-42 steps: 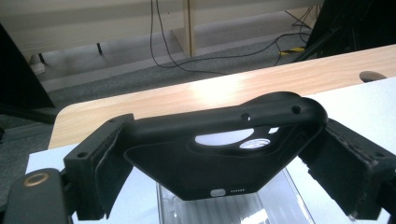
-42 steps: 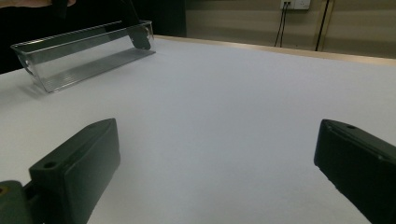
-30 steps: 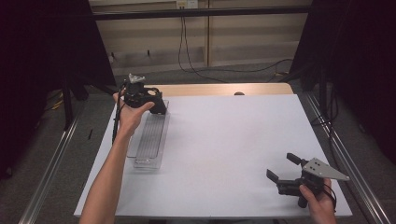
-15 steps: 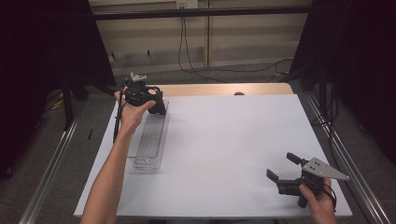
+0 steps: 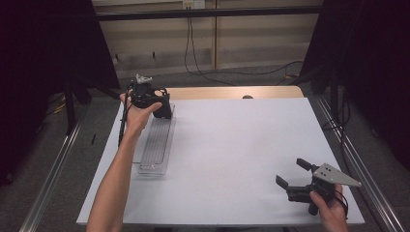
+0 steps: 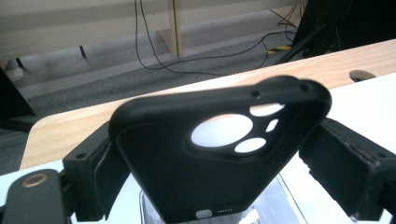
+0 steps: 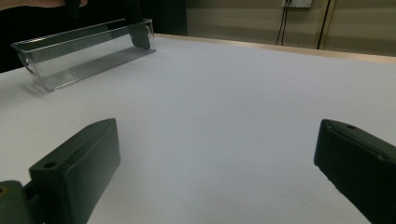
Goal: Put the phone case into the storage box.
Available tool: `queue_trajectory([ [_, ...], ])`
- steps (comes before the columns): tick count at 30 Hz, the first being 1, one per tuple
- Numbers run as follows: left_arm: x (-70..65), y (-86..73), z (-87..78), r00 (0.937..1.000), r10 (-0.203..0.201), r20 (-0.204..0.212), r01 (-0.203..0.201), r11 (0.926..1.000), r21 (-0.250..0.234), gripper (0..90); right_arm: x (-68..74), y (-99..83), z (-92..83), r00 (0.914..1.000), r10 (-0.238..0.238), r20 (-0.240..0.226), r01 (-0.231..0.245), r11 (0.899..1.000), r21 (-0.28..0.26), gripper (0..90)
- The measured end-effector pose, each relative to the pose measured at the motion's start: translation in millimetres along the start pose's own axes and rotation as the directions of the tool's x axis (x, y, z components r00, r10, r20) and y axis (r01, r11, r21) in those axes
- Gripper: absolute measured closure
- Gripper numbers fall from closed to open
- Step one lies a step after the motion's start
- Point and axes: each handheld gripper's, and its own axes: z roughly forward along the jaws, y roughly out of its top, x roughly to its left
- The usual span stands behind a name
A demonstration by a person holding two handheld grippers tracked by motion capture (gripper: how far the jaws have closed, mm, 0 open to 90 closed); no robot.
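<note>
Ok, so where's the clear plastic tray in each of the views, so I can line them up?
High view: the clear tray lies lengthwise at the table's left, below the left gripper.
Left gripper view: its near end sits at the bottom edge, under the black phone case in the jaws.
Right gripper view: upper left, far across the white table.
Shared landmark: the white table top.
</note>
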Motion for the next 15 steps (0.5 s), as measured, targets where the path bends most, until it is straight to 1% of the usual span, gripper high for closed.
queue_trajectory([
  [2,1.5,-0.2,0.7,0.9999,-0.004,0.011,0.004,1.0,-0.005,11.3,-0.1,0.0,0.0,1.0,0.001,-0.001,-0.001,1.0,-0.001,0.0],
  [6,3.5,-0.3,1.2,0.9998,-0.016,0.012,0.017,0.9998,-0.014,10.1,-0.1,-0.2,0.2,1.0,0.003,-0.001,-0.003,1.0,0.002,0.0],
  [10,5.1,-1.6,3.5,0.9997,-0.014,0.018,0.014,0.9999,-0.009,9.7,0.3,-0.3,0.3,1.0,0.002,-0.003,-0.002,1.0,0.002,0.0],
  [12,5.9,-2.0,4.0,0.9996,-0.022,0.019,0.022,0.9997,-0.011,9.1,0.2,-0.2,0.3,1.0,0.001,-0.003,-0.001,1.0,0.002,0.0],
  [15,7.7,-2.4,4.1,0.999,-0.027,0.037,0.027,0.9995,-0.015,8.0,0.3,-0.3,0.3,1.0,0.008,-0.002,-0.008,1.0,0.003,0.1],
])
